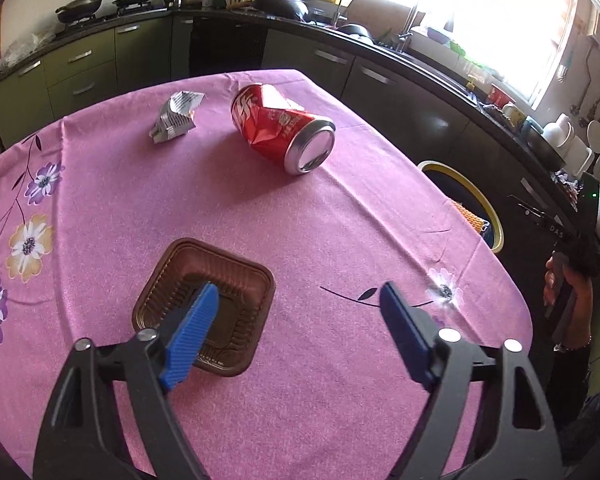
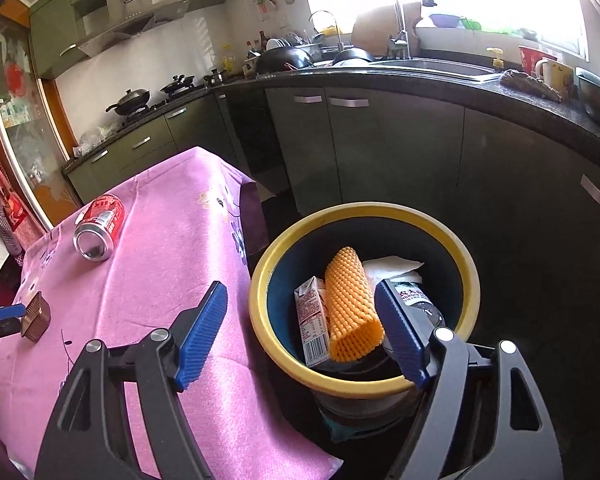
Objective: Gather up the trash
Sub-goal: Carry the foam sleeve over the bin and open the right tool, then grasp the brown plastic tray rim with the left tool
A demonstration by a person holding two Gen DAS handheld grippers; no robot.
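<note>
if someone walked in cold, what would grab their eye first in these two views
Probably the dented red can lying on its side on the pink floral tablecloth, with a crumpled silver wrapper beside it. Next, the yellow-rimmed bin next to the table, already holding an orange mesh sleeve and a small carton. Nearer, the left gripper has one finger over a brown plastic tray.

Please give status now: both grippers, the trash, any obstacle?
Left gripper open, one finger over brown plastic tray. Right gripper open, empty, above bin. Crushed red can, foil wrapper remain on table. No obstacle.
</note>
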